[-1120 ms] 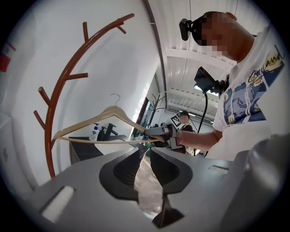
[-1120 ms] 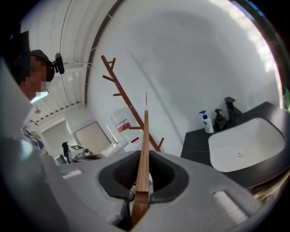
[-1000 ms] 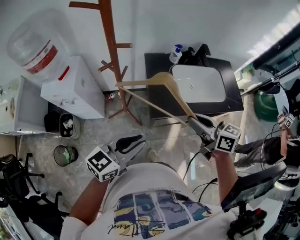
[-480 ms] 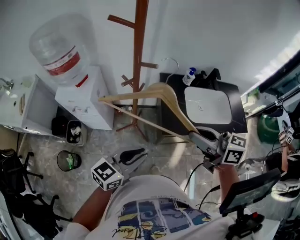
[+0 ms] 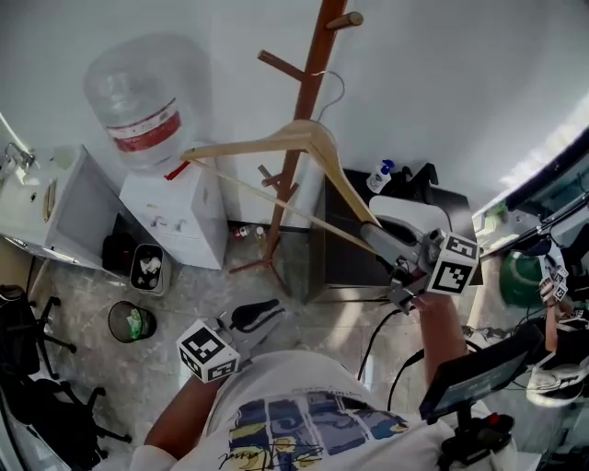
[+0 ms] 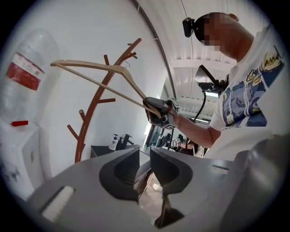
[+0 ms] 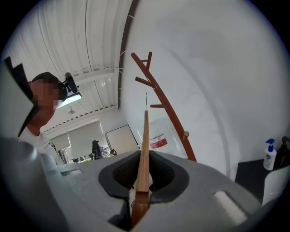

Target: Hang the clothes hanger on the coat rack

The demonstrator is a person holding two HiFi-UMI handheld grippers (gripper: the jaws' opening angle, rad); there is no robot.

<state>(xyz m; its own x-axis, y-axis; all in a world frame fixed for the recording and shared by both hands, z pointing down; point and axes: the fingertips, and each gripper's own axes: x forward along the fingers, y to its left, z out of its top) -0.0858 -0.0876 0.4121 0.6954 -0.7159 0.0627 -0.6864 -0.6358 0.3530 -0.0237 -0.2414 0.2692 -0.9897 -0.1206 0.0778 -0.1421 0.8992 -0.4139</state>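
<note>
Step in hand: carrying hanger to rack, hook not on a peg yet.

Right gripper [image 5: 379, 235] is clamped on one end of the hanger [image 5: 276, 143]. The right gripper view shows the wood arm pinched edge-on between both pads. Hanger is in the air, held out level from the gripper, with its far end over the water bottle [image 5: 143, 101]. Its wire hook [image 5: 336, 83] is just beside the rack [image 5: 308, 106] trunk, below the top peg [image 5: 345, 19] and near the left branch [image 5: 281, 64]. Cannot tell if the hook touches the trunk; it looks apart.

Left gripper [image 5: 267, 313] is low by the person's shirt, well apart from the hanger. Its jaws are a little apart with nothing between them.

How to do it well, judged from this:
- Grip is at the far end of the arm, so the hanger is a long lever. Move slowly or the hook end will swing.
- Get the hook's open side facing a peg first, probably by a small wrist roll.
- Lift the hook above the peg tip, bring it over, then lower until the wire seats on the peg.
- Let go only when the peg takes the weight; releasing early likely drops the hanger.
- Watch the far arm end near the bottle so it doesn't knock it.
- Left gripper isn't needed, so keep it low and clear.
</note>
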